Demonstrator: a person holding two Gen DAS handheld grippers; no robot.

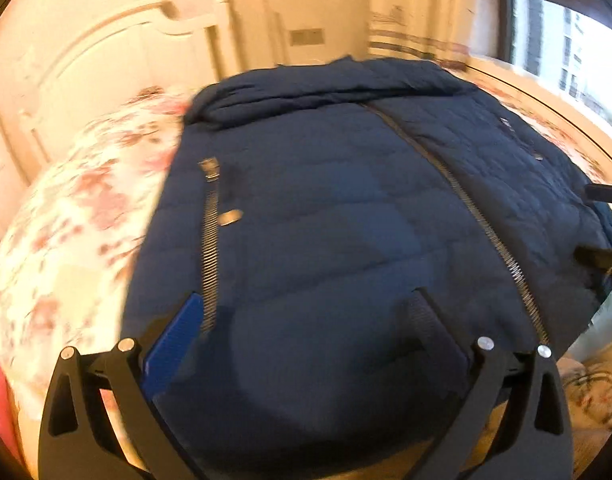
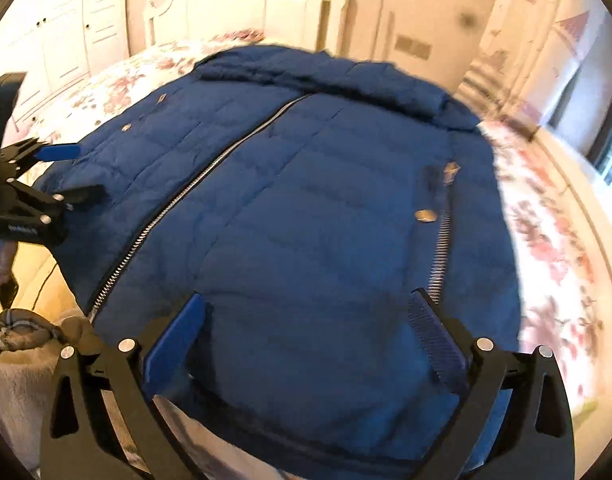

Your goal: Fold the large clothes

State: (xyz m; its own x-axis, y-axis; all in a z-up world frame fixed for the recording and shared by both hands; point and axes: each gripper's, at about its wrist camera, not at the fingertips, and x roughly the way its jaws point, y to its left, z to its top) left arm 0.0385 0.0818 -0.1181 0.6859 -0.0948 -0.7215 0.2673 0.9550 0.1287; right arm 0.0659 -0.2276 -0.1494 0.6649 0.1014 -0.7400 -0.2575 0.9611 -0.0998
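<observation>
A navy quilted jacket [image 1: 325, 208] lies front-up on the bed, collar at the far end, its main zip [image 1: 457, 184] closed down the middle and a pocket zip [image 1: 210, 232] on one side. It also shows in the right wrist view [image 2: 306, 216]. My left gripper [image 1: 306, 304] is open and empty, its jaws spread over the jacket's near hem. My right gripper [image 2: 309, 304] is open and empty over the hem on the other side. Each gripper shows at the edge of the other's view, the right one [image 1: 601, 224] and the left one [image 2: 66, 172], both open.
The bed has a floral cover [image 1: 66, 220] and a white headboard [image 2: 242, 4] at the far end. White wardrobes [image 2: 66, 20] stand beyond the bed, and a window [image 1: 565, 40] with a curtain lies on the other side. More cloth [image 2: 22, 336] lies by the near edge.
</observation>
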